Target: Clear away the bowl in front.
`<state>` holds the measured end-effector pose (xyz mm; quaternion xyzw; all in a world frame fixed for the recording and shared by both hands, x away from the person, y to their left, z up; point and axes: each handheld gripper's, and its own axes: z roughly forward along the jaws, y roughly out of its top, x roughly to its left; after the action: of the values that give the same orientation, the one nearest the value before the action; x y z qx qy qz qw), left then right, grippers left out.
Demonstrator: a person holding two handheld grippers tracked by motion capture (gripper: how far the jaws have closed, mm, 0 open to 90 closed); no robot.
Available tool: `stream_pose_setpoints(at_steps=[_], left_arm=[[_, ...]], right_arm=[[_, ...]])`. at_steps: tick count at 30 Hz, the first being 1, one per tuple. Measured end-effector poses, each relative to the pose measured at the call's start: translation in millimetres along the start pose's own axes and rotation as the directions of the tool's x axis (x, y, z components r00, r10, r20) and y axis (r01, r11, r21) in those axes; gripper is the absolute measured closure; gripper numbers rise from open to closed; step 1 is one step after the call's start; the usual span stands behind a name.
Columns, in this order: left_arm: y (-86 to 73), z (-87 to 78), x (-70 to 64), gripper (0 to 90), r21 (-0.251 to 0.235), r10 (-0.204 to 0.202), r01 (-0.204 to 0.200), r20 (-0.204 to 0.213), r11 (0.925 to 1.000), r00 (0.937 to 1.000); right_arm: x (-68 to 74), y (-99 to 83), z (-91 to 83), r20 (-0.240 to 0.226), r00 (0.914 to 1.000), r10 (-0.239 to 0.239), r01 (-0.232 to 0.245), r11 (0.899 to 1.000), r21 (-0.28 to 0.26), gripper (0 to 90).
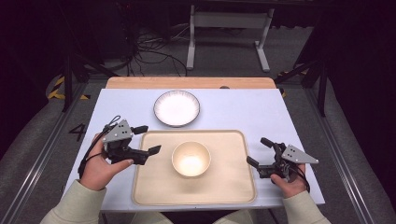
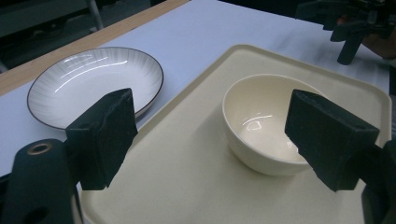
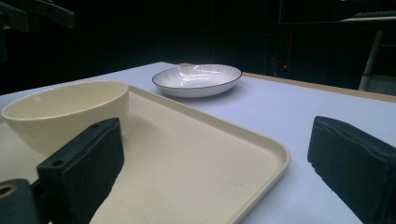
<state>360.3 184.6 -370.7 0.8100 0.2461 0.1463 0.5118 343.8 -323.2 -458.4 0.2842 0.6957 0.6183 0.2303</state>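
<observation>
Bowl (image 1: 191, 158): round, so no long axis; stands upright with its mouth facing up; sits at the middle of the tray, in the lower centre of the high view; cream, glossy, smooth; apart from both claws
Tray (image 1: 233, 186): cream rectangle with rounded corners and a low raised rim; long side runs left to right in the high view; matte, faintly grainy surface
Plate (image 1: 176, 108): white, shallow, round, with a thin dark edge and fine ribbing; lies flat just above the tray's upper left part, near it; whether they touch I cannot tell
Left claw (image 1: 150, 138): released, jaws wide apart, holding nothing; at the tray's left edge, pointing right toward the bowl
Right claw (image 1: 259, 152): released, jaws wide apart, holding nothing; at the tray's right edge, pointing left
Table (image 1: 247, 112): pale blue-white top; bare wood strip along the far edge
Room: dark; grey floor (image 1: 224, 60) with cables (image 1: 149, 51) and a white frame (image 1: 229, 32) in the upper part of the high view
</observation>
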Motion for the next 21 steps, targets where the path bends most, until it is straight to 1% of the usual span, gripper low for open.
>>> stream_pose_setpoints(at_steps=[5, 8, 9, 10, 14, 16, 17, 21], left_arm=[[-7.1, -11.4, 5.0, 17.0, -0.017, -0.017, 0.016, -0.012, 0.9997, 0.9998], [-13.2, -14.8, 6.9, 17.0, -0.022, -0.03, 0.029, -0.019, 0.9993, 0.9994], [-15.8, -15.2, 7.9, 16.9, -0.021, -0.022, 0.022, -0.019, 0.9995, 0.9996], [-18.2, -15.4, 8.2, 16.9, -0.026, -0.025, 0.024, -0.023, 0.9994, 0.9994], [-27.9, -17.0, 11.5, 16.7, -0.068, -0.005, 0.004, -0.01, 0.9977, 0.9999], [-33.8, -17.6, 12.1, 16.1, -0.088, -0.007, 0.006, -0.011, 0.9961, 0.9999], [-33.8, -17.6, 12.1, 15.8, -0.088, -0.007, 0.006, -0.011, 0.9961, 0.9999], [-48.1, -19.7, 14.1, 15.8, -0.123, -0.04, 0.038, -0.009, 0.9917, 0.9992]], right_arm=[[0.1, 0.0, 0.1, 0.0, 1.0, -0.003, 0.003, 1.0, 0.001, 4.3], [-0.1, 0.0, 0.0, -0.002, 1.0, -0.001, 0.001, 1.0, -0.001, 4.3], [-0.2, 0.0, -0.1, -0.002, 1.0, -0.002, 0.002, 1.0, -0.001, 4.3], [-0.1, 0.0, -0.1, -0.002, 1.0, -0.001, 0.001, 1.0, -0.001, 4.3], [0.1, -0.1, -0.2, -0.001, 1.0, 0.0, 0.0, 1.0, -0.002, 4.3], [-0.1, -0.1, -0.2, -0.003, 1.0, -0.003, 0.003, 1.0, -0.004, 4.3], [-0.1, -0.1, -0.2, -0.003, 1.0, -0.003, 0.003, 1.0, -0.004, 4.3], [-0.2, 0.0, 0.0, -0.004, 1.0, -0.005, 0.005, 1.0, -0.001, 4.3]])
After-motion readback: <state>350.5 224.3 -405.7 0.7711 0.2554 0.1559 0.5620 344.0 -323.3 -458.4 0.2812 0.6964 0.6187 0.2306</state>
